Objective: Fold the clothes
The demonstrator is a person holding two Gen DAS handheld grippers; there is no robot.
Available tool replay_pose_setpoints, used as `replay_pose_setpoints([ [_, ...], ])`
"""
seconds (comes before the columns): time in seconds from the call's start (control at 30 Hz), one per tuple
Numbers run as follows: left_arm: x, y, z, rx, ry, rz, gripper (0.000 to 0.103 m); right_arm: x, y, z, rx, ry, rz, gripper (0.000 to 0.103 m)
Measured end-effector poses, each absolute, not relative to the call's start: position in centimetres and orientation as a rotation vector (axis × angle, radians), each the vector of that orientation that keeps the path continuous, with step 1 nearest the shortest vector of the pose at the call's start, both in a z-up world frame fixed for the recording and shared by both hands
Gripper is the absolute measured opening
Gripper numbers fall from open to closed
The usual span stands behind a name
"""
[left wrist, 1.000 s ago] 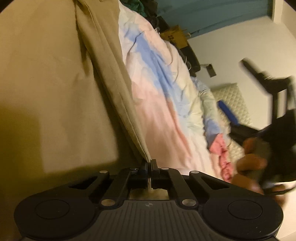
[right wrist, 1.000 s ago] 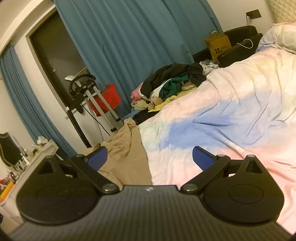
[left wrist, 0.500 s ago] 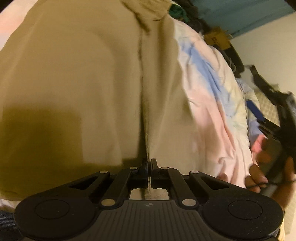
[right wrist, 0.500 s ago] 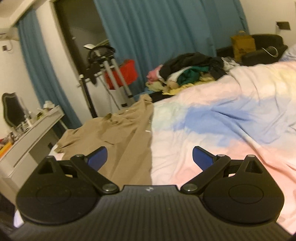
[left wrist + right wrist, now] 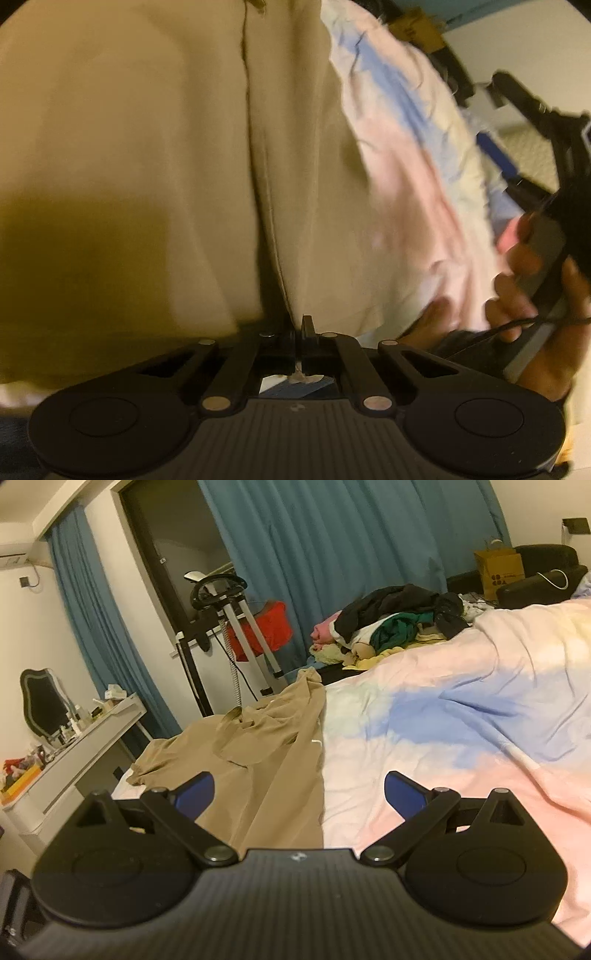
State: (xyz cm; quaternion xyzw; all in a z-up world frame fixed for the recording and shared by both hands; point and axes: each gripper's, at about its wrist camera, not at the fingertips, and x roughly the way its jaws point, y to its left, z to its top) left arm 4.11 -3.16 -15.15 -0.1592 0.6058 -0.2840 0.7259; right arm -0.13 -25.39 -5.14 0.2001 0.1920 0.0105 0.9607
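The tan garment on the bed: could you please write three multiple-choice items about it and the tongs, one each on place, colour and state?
1. Where does the tan garment lie on the bedspread, as the right wrist view shows it?
A. along its left edge
B. across its middle
C. on the pile of clothes

2. What colour are the pads of the right tongs?
A. red
B. blue
C. white

3. How do the left tongs stand?
A. wide open
B. shut on the tan garment
C. shut on nothing

Answers: 1 A, the tan cloth spreads at the left, beside the pastel cover; 2 B, both pads show blue; 3 B, the fingers meet with the garment's edge pinched between them.
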Motion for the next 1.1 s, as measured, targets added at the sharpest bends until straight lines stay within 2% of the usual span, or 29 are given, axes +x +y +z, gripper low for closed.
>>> replay_pose_setpoints([
  [0.07,4.0,-3.2,-14.3,-0.307,1.321,-0.62,0.005,-0.1,-24.9,-5.2,0.386,0.387,0.026,0.1],
  [0.13,3.8,-2.9,-13.0,-0.279,1.291,-0.623,0.015,-0.1,-24.6,-5.2,0.373,0.39,0.035,0.1],
  [0.17,3.8,-2.5,-12.4,-0.275,1.285,-0.619,0.023,0.0,-24.3,-5.2,0.371,0.393,0.037,0.1],
  [0.2,3.7,-2.0,-11.9,-0.271,1.278,-0.614,0.036,0.0,-24.2,-5.2,0.374,0.393,0.037,0.1],
  [0.27,3.9,-0.2,-10.7,-0.278,1.25,-0.591,0.051,0.2,-24.1,-5.2,0.382,0.39,0.035,0.1],
  [0.37,6.9,1.0,-9.2,-0.297,1.168,-0.509,0.057,0.8,-24.0,-5.5,0.405,0.38,0.013,0.1],
  [0.47,12.4,0.4,-7.9,-0.316,1.049,-0.433,0.07,1.7,-24.1,-6.1,0.426,0.381,0.006,0.1],
  [0.7,26.5,-4.0,-7.7,-0.348,0.812,-0.272,0.072,4.0,-24.0,-8.2,0.425,0.407,0.018,0.1],
  [0.77,29.7,-5.3,-8.9,-0.303,0.789,-0.224,0.072,4.8,-23.9,-8.8,0.42,0.415,0.021,0.1],
  [0.87,33.1,-6.0,-10.5,-0.289,0.765,-0.175,0.065,5.9,-23.8,-9.7,0.412,0.428,0.025,0.1],
  [0.93,34.5,-6.2,-11.1,-0.305,0.741,-0.157,0.051,6.6,-23.7,-10.3,0.407,0.436,0.028,0.1],
  [0.97,35.0,-6.5,-11.1,-0.291,0.739,-0.168,0.018,7.0,-23.7,-10.6,0.404,0.44,0.03,0.1],
  [1.0,35.5,-7.1,-11.1,-0.26,0.74,-0.175,0.007,7.3,-23.6,-10.9,0.401,0.444,0.031,0.1],
  [1.1,36.4,-8.2,-10.1,-0.145,0.693,-0.16,0.007,8.1,-23.7,-11.7,0.4,0.452,0.031,0.1],
])
